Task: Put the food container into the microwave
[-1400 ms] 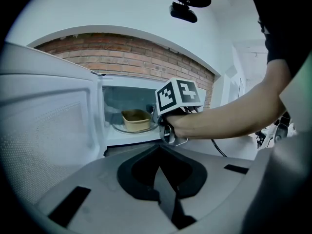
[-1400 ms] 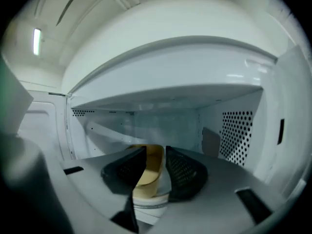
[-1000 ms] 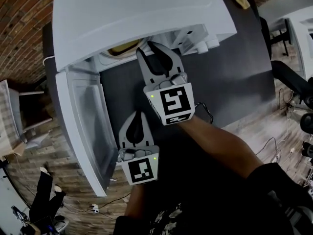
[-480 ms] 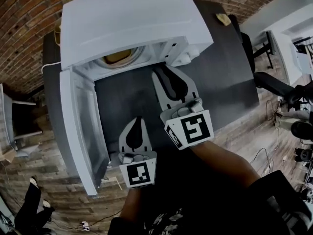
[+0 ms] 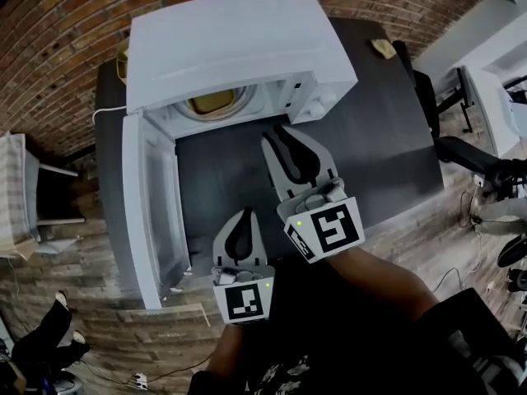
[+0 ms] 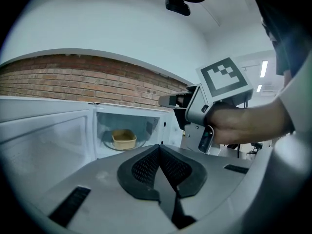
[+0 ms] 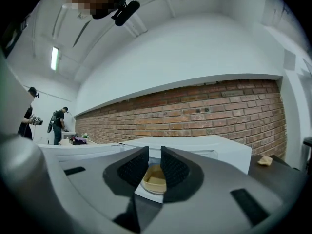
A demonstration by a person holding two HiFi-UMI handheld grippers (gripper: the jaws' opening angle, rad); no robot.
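Note:
The tan food container [image 5: 212,101] sits on the turntable inside the white microwave [image 5: 239,39], whose door [image 5: 152,204] hangs wide open to the left. My right gripper [image 5: 277,132] hovers over the dark table just in front of the opening. Its jaws stand a narrow gap apart with nothing in them, and the container [image 7: 155,179] shows through that gap beyond my right gripper [image 7: 152,152]. My left gripper [image 5: 244,212] is farther back near the door's free edge. In its own view my left gripper [image 6: 159,147] is shut and empty, and the container [image 6: 123,139] lies ahead inside the cavity.
The dark table [image 5: 387,138] stretches right of the microwave, with a small tan object [image 5: 383,48] at its far corner. A brick wall runs behind. A chair [image 5: 461,146] and desks stand to the right, and people [image 7: 61,121] stand far off.
My right gripper has drawn back from the microwave opening toward me. The left gripper has stayed back near the door. The container remains inside.

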